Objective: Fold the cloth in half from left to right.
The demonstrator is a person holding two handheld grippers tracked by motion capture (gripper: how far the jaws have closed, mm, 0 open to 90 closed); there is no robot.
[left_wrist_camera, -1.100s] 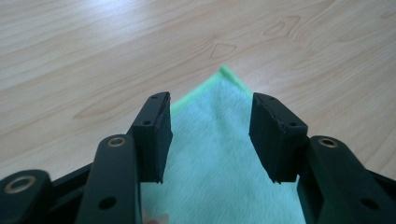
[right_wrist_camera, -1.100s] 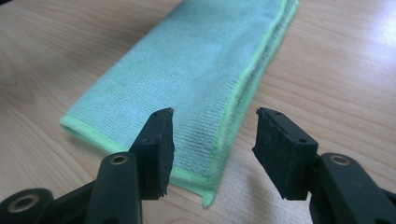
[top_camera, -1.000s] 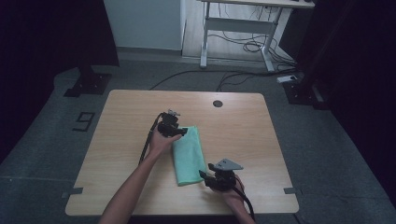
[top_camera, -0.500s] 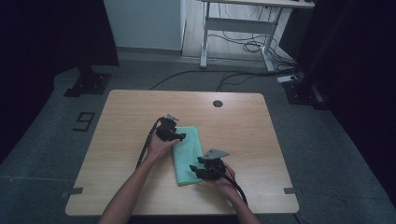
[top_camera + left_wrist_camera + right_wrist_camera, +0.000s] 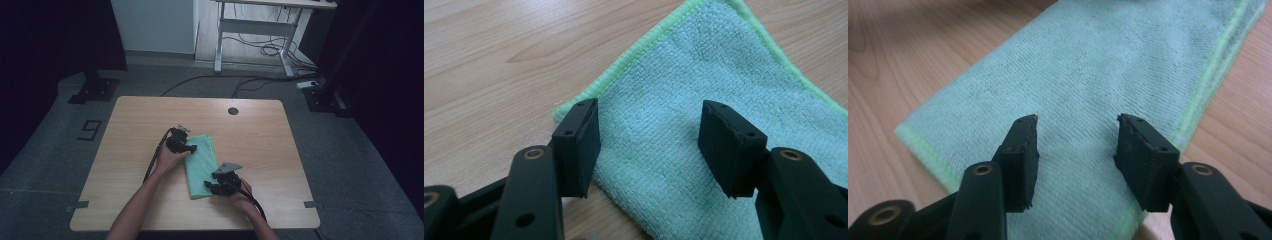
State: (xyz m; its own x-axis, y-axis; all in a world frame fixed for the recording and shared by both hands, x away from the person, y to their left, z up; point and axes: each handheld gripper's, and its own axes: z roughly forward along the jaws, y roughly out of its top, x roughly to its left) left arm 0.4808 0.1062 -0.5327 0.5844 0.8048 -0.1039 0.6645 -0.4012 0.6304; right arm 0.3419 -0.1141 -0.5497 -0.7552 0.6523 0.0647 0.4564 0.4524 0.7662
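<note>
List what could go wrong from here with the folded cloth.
1. The left hand-held gripper stands open over one corner of the cloth; pinching there may lift just the top layer and undo the fold.
2. The right hand-held gripper, jaws just closing with nothing pinched, hangs over the opposite end; uneven pulls could skew the cloth on the table.

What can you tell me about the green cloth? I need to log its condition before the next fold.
The green cloth is a mint terry or microfibre towel with a brighter lime stitched hem. It lies flat on the wooden table, folded into a long narrow strip running away from the person. The left hand-held gripper hovers open over its far corner; the right hand-held gripper stands open over its near end, jaws just closing a little. Neither pinches it yet.
</note>
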